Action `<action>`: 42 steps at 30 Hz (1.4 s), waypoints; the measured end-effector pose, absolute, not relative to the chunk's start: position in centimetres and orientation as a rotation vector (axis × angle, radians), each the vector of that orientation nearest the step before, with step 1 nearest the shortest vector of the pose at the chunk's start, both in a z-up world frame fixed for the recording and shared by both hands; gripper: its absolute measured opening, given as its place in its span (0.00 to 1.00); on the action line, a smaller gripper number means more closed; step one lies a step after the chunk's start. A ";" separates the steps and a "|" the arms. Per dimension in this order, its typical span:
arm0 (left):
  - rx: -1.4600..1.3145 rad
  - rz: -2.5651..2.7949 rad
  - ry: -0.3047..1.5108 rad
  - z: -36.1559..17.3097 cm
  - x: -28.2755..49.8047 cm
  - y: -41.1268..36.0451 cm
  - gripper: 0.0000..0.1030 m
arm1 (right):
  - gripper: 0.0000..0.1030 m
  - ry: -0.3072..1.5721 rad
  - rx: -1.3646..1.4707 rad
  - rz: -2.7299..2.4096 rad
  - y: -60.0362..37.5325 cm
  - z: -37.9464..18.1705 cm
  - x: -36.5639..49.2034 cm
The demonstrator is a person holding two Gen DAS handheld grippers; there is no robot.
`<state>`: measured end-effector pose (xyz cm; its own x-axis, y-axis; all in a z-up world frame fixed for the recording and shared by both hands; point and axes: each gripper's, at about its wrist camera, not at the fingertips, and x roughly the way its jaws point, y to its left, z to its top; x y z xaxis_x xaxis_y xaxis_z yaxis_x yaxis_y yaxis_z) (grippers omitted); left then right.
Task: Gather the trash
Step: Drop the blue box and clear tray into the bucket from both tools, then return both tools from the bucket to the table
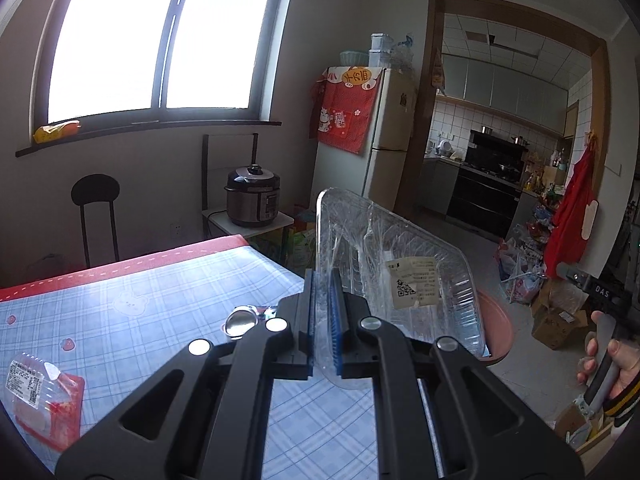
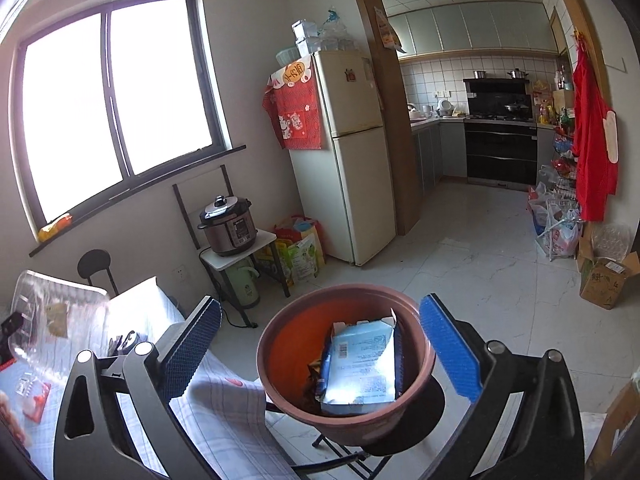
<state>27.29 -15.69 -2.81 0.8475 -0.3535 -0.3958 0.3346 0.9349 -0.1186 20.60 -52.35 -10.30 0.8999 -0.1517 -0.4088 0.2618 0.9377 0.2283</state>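
Left gripper [image 1: 323, 320] is clamping a clear plastic tray [image 1: 400, 272] beside the pink bin [image 2: 344, 364], over which the right gripper [image 2: 320, 348] is gaping empty.

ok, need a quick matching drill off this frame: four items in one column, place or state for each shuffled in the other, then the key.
Items
1. clear plastic tray
2. pink basin
3. red-edged packet
4. right gripper

Place or state
A. lying flat on the checked tablecloth
B. jaws wide open, nothing between the pads
C. pinched in the shut left gripper
D. on a stool beside the table, paper trash inside

Pairs: 1-C, 2-D, 3-A, 4-B
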 end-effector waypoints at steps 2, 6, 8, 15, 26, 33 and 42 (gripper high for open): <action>-0.010 -0.379 0.424 -2.5 28.2 -19.3 0.10 | 0.95 0.404 0.294 -0.207 -53.0 -11.0 19.6; 0.056 -0.409 0.423 -2.5 30.4 -26.9 0.10 | 0.95 0.430 0.313 -0.198 -55.0 -12.6 18.1; 0.069 -0.425 0.430 -2.8 31.7 -30.4 0.10 | 0.95 0.449 0.316 -0.200 -56.2 -13.3 17.6; 0.065 -0.494 0.480 -4.8 35.6 -39.7 0.63 | 0.95 0.467 0.337 -0.253 -60.3 -15.2 15.6; 0.097 -0.499 0.451 -4.5 33.1 -35.4 0.94 | 0.95 0.439 0.358 -0.281 -59.6 -14.6 13.0; 0.067 -0.449 0.466 -2.4 29.6 -26.3 0.95 | 0.95 0.429 0.295 -0.244 -53.9 -11.6 11.6; 0.092 -0.445 0.478 -1.1 23.6 -15.7 0.95 | 0.95 0.492 0.223 -0.237 -45.3 -9.2 10.8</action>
<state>23.64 -15.65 -1.08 0.7942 -0.3928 -0.4636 0.4349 0.9003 -0.0176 10.77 -45.30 -9.24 0.8553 -0.1697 -0.4895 0.2764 0.9486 0.1540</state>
